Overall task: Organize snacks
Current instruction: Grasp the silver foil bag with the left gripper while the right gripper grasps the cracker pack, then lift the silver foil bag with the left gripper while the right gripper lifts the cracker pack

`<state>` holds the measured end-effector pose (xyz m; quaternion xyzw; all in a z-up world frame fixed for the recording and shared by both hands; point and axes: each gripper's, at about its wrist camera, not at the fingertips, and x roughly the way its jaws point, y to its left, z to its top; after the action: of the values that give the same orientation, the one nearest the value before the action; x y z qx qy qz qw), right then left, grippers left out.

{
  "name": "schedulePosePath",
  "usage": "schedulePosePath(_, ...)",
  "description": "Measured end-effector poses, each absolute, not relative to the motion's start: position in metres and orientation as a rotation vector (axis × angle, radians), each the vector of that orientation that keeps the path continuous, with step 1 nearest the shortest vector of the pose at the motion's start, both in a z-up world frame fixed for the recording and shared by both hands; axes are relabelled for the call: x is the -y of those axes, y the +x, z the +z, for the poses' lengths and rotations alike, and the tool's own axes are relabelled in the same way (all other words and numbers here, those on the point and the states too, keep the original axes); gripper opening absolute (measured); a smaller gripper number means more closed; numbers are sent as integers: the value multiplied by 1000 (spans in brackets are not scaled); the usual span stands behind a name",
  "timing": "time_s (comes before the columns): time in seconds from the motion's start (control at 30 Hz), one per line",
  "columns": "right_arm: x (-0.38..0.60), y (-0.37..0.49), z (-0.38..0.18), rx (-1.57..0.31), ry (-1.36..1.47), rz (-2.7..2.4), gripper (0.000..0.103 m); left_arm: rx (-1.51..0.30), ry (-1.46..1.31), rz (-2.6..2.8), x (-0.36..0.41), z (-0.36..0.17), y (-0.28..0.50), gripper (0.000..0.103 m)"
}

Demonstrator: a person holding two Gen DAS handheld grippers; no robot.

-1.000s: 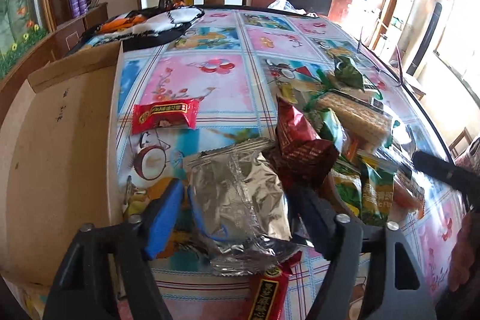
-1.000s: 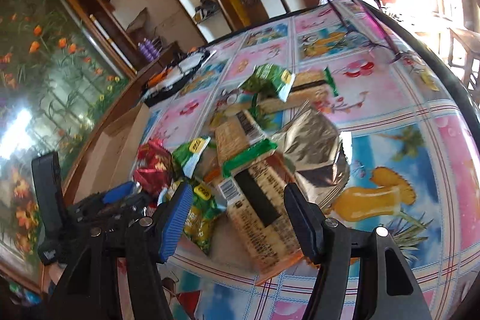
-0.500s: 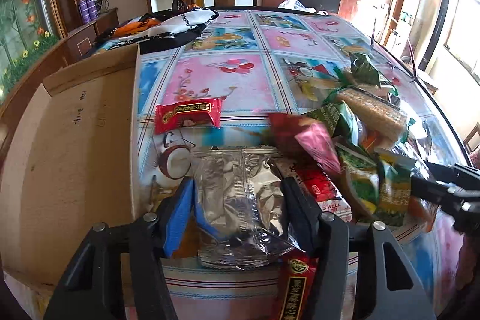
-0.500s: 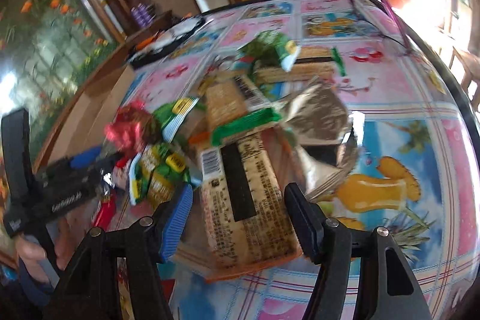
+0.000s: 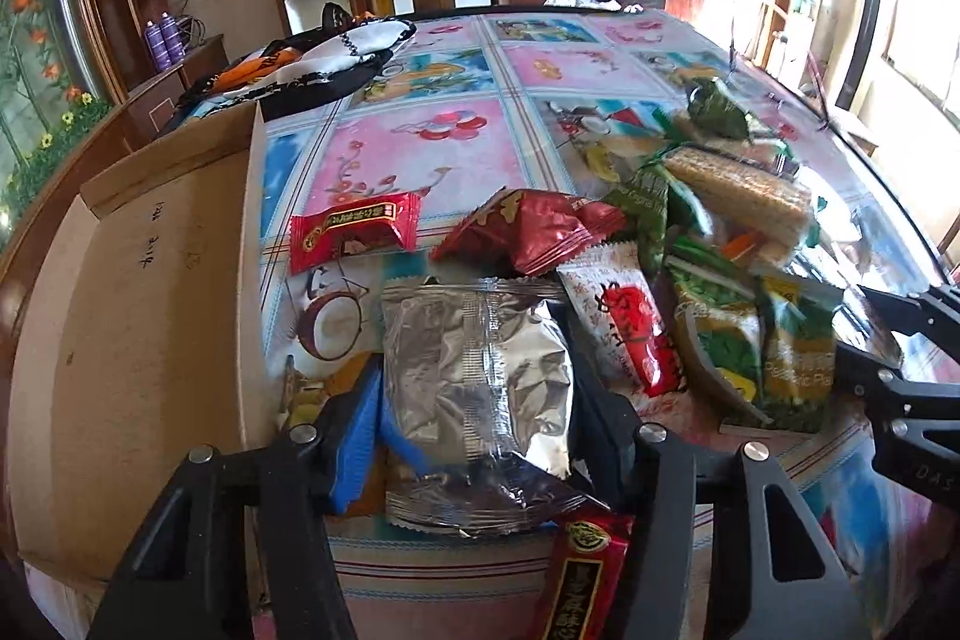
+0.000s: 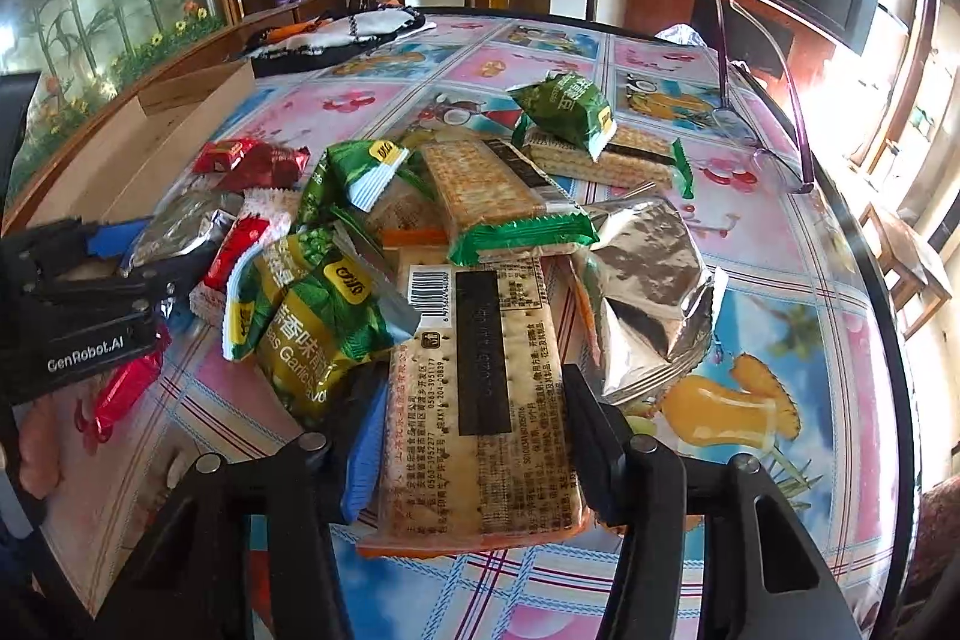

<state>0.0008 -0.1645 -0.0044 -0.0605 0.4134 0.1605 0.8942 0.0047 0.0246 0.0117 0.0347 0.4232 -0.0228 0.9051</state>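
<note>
**Two packets, two grips closing in**

Left gripper [image 5: 474, 436] straddles the silver foil packet [image 5: 474, 376] at the near edge of the bench [image 5: 420, 148], next to the cardboard box [image 5: 138, 316]; jaws closing, pads look to be on the foil sides, tho contact on the black pad is hard to confirm. Foil is light, crinkly, slippery, so take it mid-body, not by the seam fin.

Right gripper [image 6: 471, 451] brackets the long cracker pack [image 6: 480, 400], front of the snack pile; jaws closing, pads approx. at its long edges. Pack is stiff but the crackers are brittle: squeeze across the width near the end, gently. Green pea bags [image 6: 312, 316] overlap alongside and may drag.
</note>
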Motion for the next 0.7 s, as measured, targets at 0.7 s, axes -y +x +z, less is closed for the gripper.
schedulePosePath(0.7,173,-1,15,-777,-26,366,57,-731,27,-116,-22,38,-12,57)
